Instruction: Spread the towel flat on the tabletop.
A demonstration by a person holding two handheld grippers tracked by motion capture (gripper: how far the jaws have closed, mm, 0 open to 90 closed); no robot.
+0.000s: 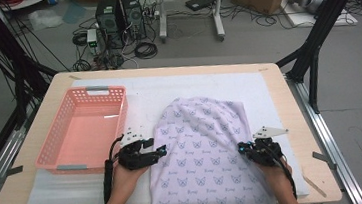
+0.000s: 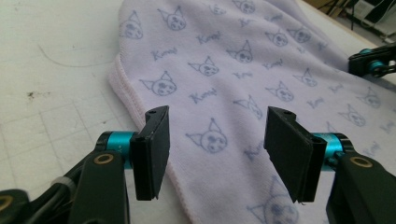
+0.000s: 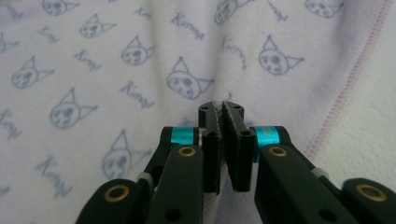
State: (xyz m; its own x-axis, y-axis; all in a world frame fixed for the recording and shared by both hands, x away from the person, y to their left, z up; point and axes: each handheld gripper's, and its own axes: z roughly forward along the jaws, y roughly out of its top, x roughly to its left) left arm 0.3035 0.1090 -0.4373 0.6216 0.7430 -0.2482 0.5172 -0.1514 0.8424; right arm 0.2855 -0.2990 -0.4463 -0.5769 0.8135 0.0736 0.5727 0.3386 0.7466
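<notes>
- The lilac towel [image 1: 201, 155], printed with small cat faces, lay spread on the white mat [image 1: 177, 84] that covered the desk [image 1: 298, 116]; its near end hung over the desk's front edge.
- My right gripper [image 3: 223, 112] sat at the towel's right side, close to the pink-stitched hem. Its jaws were closed tight, pad against pad, and the cloth rose in a small ridge right at their tips; whether a fold was pinched between them I could not tell.
- My left gripper [image 2: 215, 140] hovered at the towel's left edge. Its jaws stood open with the hem and a cat print lying below the gap, and the pads pressed on nothing.
- In the high view my left hand [image 1: 126, 175] and right hand [image 1: 276, 173] came in from the bottom, one at each side of the towel.
- A pink basket [image 1: 53, 149] stood on the mat just left of my left gripper, apart from the towel.
</notes>
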